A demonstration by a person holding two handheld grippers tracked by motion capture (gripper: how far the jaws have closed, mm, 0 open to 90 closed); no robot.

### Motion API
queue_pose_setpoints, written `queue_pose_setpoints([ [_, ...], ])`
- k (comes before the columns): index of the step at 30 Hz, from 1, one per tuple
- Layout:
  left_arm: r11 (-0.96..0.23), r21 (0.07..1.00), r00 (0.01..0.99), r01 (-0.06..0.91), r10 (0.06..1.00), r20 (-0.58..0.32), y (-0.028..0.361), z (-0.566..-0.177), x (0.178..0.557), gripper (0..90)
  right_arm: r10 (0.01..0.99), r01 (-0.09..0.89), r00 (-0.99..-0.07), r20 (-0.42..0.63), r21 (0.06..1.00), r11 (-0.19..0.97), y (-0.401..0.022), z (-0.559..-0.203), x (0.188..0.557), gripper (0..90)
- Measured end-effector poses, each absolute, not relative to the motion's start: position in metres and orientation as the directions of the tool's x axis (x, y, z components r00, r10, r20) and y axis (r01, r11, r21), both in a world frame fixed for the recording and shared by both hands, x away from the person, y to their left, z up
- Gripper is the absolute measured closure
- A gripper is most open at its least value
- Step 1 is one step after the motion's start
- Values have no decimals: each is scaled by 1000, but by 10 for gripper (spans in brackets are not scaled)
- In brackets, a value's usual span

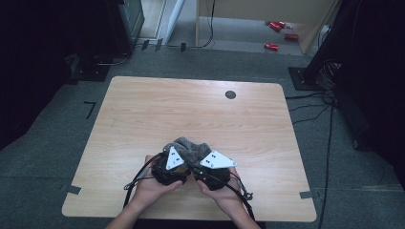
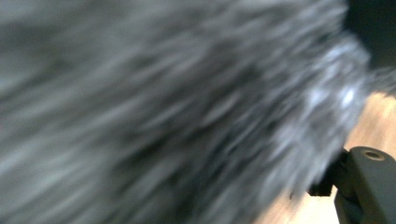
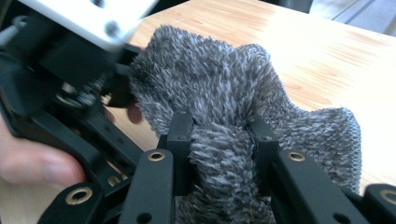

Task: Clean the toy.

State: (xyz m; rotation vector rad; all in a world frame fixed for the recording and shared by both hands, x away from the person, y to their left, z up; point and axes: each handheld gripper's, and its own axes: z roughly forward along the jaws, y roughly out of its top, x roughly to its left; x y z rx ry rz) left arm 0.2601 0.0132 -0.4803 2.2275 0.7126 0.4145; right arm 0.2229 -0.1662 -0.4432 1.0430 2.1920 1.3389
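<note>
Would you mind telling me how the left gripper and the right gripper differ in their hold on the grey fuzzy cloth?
The right gripper pinches a thick fold of the grey fuzzy cloth with jaws apart; the left gripper is shut tighter. The right grips the cloth's right side, the left its left. Both clamp the same cloth above the table.

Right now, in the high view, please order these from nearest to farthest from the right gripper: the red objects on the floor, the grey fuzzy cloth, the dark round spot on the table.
1. Grey fuzzy cloth, at the right gripper itself.
2. Dark round spot, near the table's far edge.
3. Red objects, on the floor beyond.
</note>
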Motion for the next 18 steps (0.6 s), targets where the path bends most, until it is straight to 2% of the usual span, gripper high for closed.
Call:
queue_pose_setpoints([
  [4,-578,739,807,345,585,81,9,-481,256,354,763,412,-640,87,877,246,-171,-445,229,695],
  [9,-559,745,794,363,604,67,16,-478,261,354,790,440,-602,117,874,206,-186,-447,235,699],
  [18,-556,746,798,367,601,56,12,-481,258,354,753,404,-652,83,879,253,-170,-444,223,701],
])
